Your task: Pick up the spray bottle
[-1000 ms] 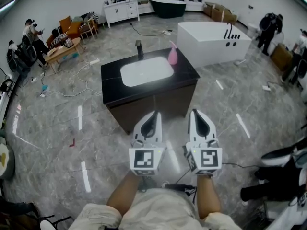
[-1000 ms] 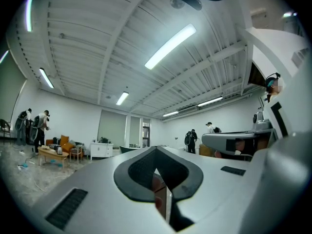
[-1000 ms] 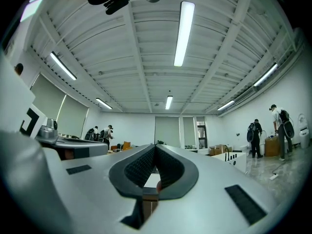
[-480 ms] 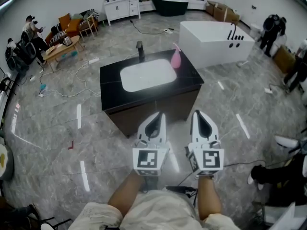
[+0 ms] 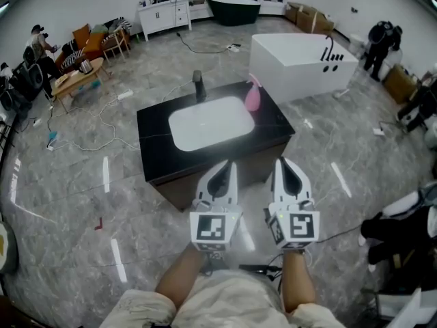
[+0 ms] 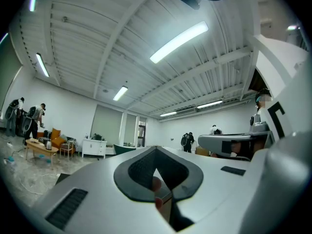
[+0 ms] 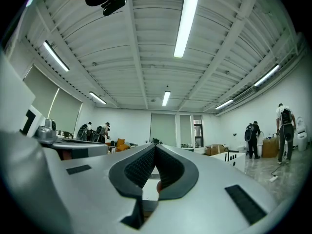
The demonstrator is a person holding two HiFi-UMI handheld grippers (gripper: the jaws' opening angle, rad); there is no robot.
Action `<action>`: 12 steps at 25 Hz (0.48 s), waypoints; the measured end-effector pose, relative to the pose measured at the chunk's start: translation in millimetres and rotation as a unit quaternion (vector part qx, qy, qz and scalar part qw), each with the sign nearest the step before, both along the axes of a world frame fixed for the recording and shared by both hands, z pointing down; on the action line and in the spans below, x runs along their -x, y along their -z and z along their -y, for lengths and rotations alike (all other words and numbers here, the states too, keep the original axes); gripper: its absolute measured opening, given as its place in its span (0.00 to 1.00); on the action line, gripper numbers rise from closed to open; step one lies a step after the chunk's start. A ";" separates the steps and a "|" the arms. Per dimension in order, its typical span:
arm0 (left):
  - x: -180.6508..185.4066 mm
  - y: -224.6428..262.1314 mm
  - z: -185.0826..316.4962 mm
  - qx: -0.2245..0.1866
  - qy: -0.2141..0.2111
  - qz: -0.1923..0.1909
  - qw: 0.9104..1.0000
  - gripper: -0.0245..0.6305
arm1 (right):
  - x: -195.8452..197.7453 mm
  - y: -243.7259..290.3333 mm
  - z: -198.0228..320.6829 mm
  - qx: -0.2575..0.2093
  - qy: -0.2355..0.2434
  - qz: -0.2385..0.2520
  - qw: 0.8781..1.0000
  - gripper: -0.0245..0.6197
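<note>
The pink spray bottle (image 5: 252, 96) stands upright on the black vanity top (image 5: 153, 145), at the right rim of the white sink basin (image 5: 210, 122). Both grippers are held side by side, level, in front of the vanity's near edge and short of the bottle. The left gripper (image 5: 222, 167) has its jaws together with nothing in them. The right gripper (image 5: 284, 164) is likewise shut and empty. In the left gripper view the left gripper (image 6: 156, 149) shows closed tips, and a pink blur shows through the gap below them. The right gripper (image 7: 156, 146) looks the same in the right gripper view.
A dark faucet (image 5: 198, 84) rises behind the basin. A white bathtub (image 5: 300, 57) stands behind the vanity to the right. Cables (image 5: 102, 125) trail over the marble floor. People stand at the far left (image 5: 37, 43) and far right (image 5: 379, 43).
Both grippers have moved forward together toward the vanity, which now lies closer and lower in the head view. Jaws stay shut.
</note>
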State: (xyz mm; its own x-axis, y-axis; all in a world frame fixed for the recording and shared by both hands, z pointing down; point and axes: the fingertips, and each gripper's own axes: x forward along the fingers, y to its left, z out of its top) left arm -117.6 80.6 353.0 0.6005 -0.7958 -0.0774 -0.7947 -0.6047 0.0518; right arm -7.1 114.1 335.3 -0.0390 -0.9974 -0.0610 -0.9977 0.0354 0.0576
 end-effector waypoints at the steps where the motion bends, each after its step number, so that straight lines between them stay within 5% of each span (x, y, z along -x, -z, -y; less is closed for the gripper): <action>1: 1.0 1.7 8.2 -0.004 -0.003 0.000 1.000 0.04 | 1.6 1.0 8.1 -0.003 -0.001 -0.001 1.000 0.04; 12: 6.0 -4.3 72.9 -0.001 -0.029 -0.005 1.000 0.04 | 11.6 0.2 72.0 -0.025 -0.016 -0.006 1.000 0.04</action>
